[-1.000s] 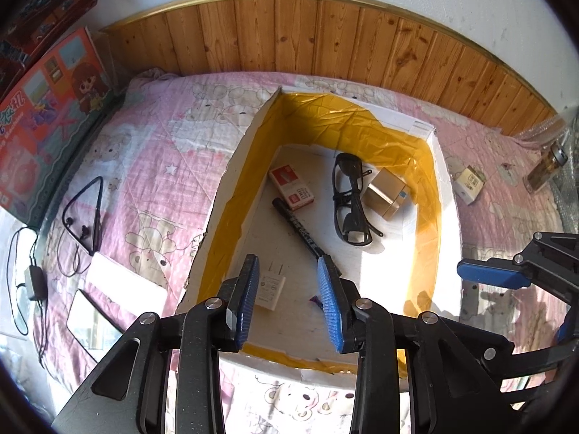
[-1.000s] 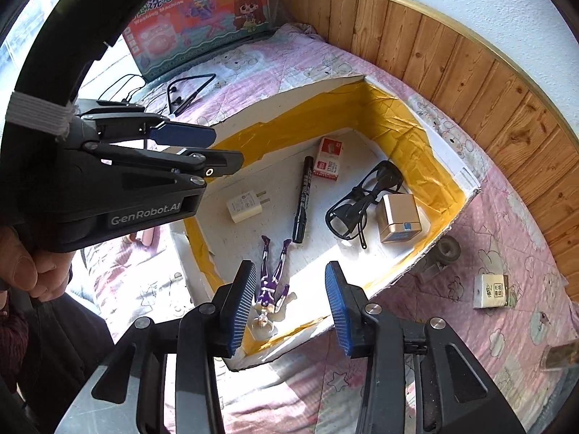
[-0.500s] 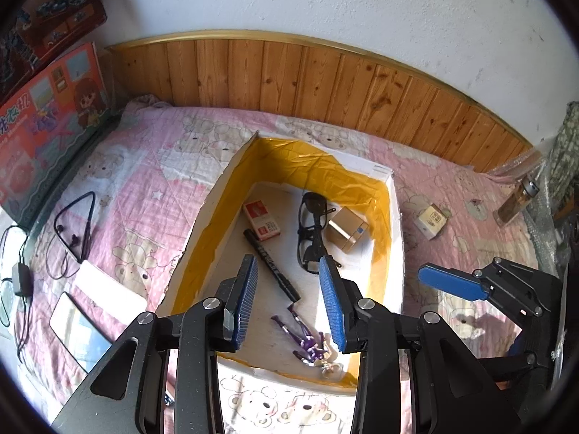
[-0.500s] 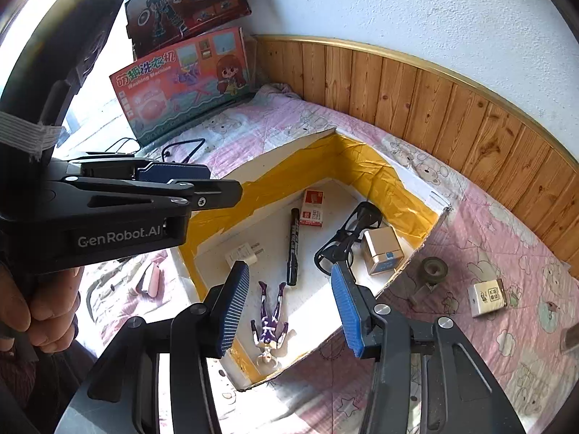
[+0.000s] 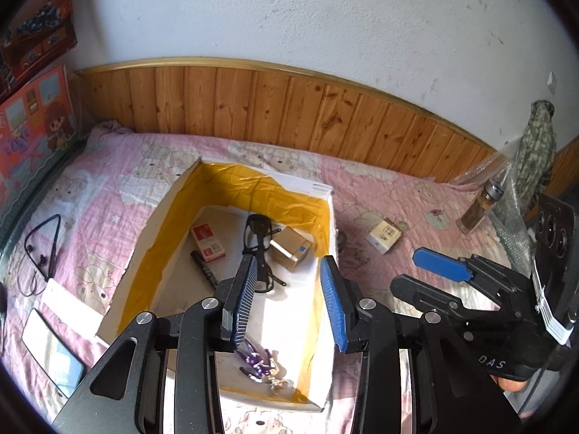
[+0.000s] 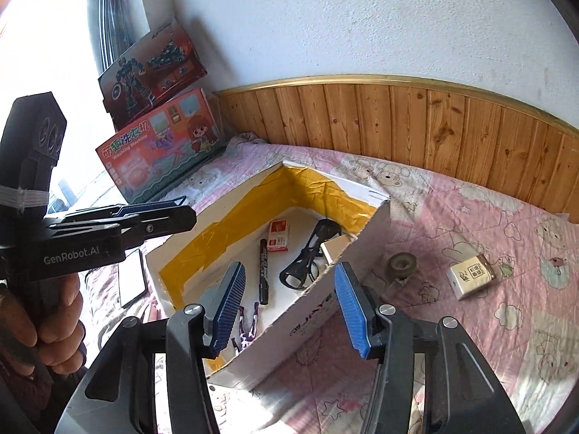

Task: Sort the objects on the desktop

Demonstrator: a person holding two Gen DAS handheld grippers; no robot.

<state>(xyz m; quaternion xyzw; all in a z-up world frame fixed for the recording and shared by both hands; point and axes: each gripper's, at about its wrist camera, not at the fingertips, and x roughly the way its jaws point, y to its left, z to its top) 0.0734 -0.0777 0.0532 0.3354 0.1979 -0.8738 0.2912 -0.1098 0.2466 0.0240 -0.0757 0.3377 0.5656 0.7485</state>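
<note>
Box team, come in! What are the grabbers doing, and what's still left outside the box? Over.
Left gripper and right gripper empty, jaws opening. Box holds glasses, marker. Tape roll, small carton still outside. Nothing blocking.

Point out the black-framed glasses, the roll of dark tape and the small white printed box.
Black-framed glasses (image 6: 305,266): right wrist view, on a lens.
Roll of dark tape (image 6: 402,264): right wrist view, on its outer band.
Small white printed box (image 6: 470,276): right wrist view, on its top face.
</note>
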